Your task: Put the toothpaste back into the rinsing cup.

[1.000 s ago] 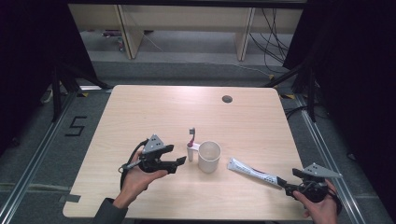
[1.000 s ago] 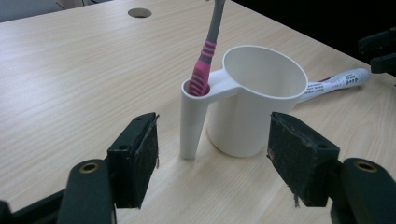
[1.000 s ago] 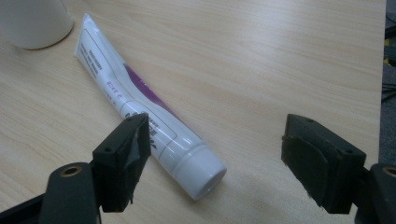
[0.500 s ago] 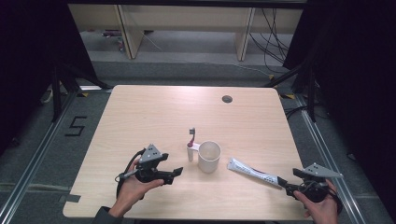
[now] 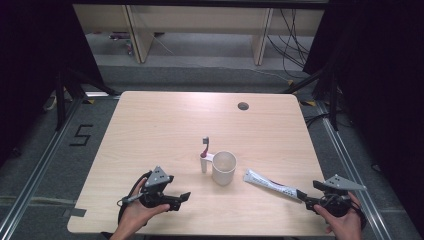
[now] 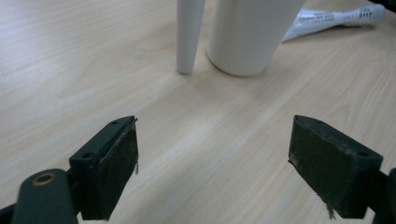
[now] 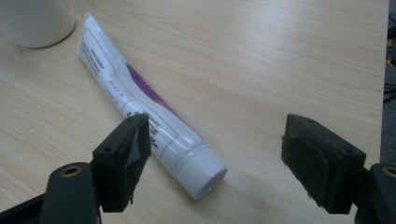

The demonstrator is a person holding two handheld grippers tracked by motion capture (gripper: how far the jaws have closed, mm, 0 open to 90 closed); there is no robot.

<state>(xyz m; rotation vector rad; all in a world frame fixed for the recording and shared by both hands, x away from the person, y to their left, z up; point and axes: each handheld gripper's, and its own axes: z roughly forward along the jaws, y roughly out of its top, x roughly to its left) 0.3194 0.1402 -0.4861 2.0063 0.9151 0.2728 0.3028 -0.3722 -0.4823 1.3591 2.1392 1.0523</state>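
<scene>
The toothbrush (image 5: 204,155) stands upright on its white base on the bench (image 5: 150,130), just beside the white cup (image 5: 223,167) on the cup's left and seemingly touching it near the base. In the left gripper view the brush's white stem (image 6: 189,35) and the cup (image 6: 250,35) stand side by side ahead of the fingers. The left gripper (image 5: 181,198) sits low over the bench, near the front edge and well short of the brush; its fingers have just been opening and now stand wide apart with nothing but bare wood between them. So the standing of the brush looks finished, and that hand appears free.

The toothpaste tube (image 5: 272,184) lies flat to the right of the cup, its cap end pointing toward the right gripper (image 5: 306,199). In the right gripper view the tube (image 7: 140,107) runs diagonally, its white cap (image 7: 205,175) between the two fingers (image 7: 123,161) (nearer the left one), but the fingers are spread and do not press on it. My reading: the tube is the part left to do, with the grasp lined up and not yet made, and where it should end up the scene does not settle
</scene>
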